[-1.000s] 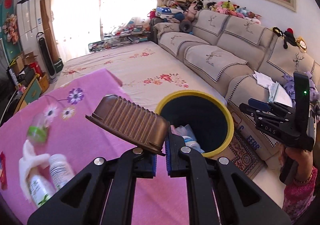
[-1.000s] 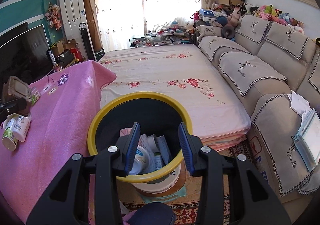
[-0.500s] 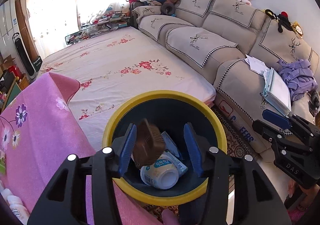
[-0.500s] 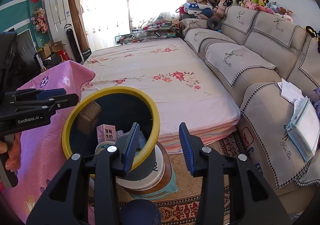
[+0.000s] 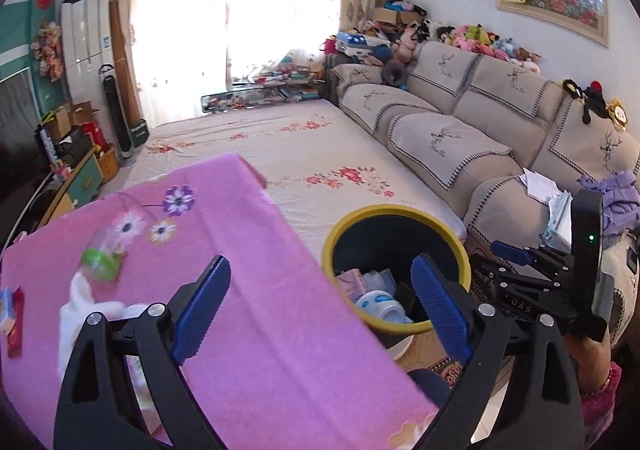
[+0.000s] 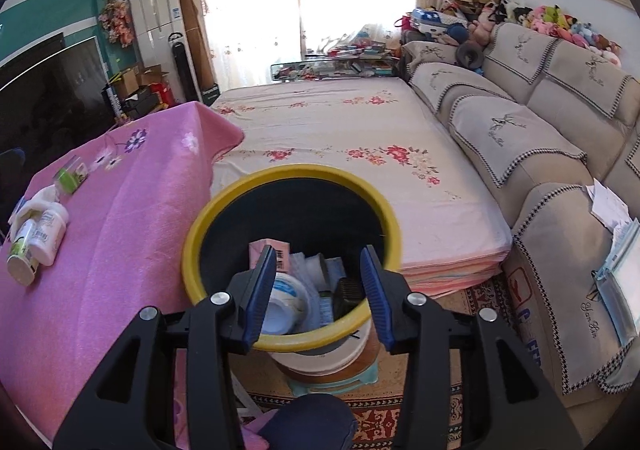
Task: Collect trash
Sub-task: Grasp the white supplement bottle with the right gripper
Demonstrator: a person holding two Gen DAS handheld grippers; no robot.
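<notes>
Two hand-held grippers were in view and both were empty: your left hand-held gripper point(image 5: 320, 314) stood spread wide over the pink-covered bench point(image 5: 248, 290), and your right hand-held gripper point(image 6: 318, 290) hung part-spread above the yellow-rimmed bin point(image 6: 192, 250), pinching nothing. One second earlier the left one carried a brown ribbed container; half a second earlier it had let go over the bin mouth. That container point(image 6: 348, 292) lay inside the bin, a dark ribbed shape beside a white round tub point(image 6: 286, 304) and a pink carton point(image 6: 266, 250), so that item counted as collected. It seemed to rest on edge, long axis roughly up-down against the near wall, though the gripper hid part of it. Since then your left hand had swung back toward the bench. Remaining trash lay there: two white bottles point(image 6: 38, 242) on their sides, long axes running toward you and left, a white tissue point(image 5: 80, 314), and a green-capped cup point(image 5: 100, 260), blurred. Judged likely next pick: those bottles.
</notes>
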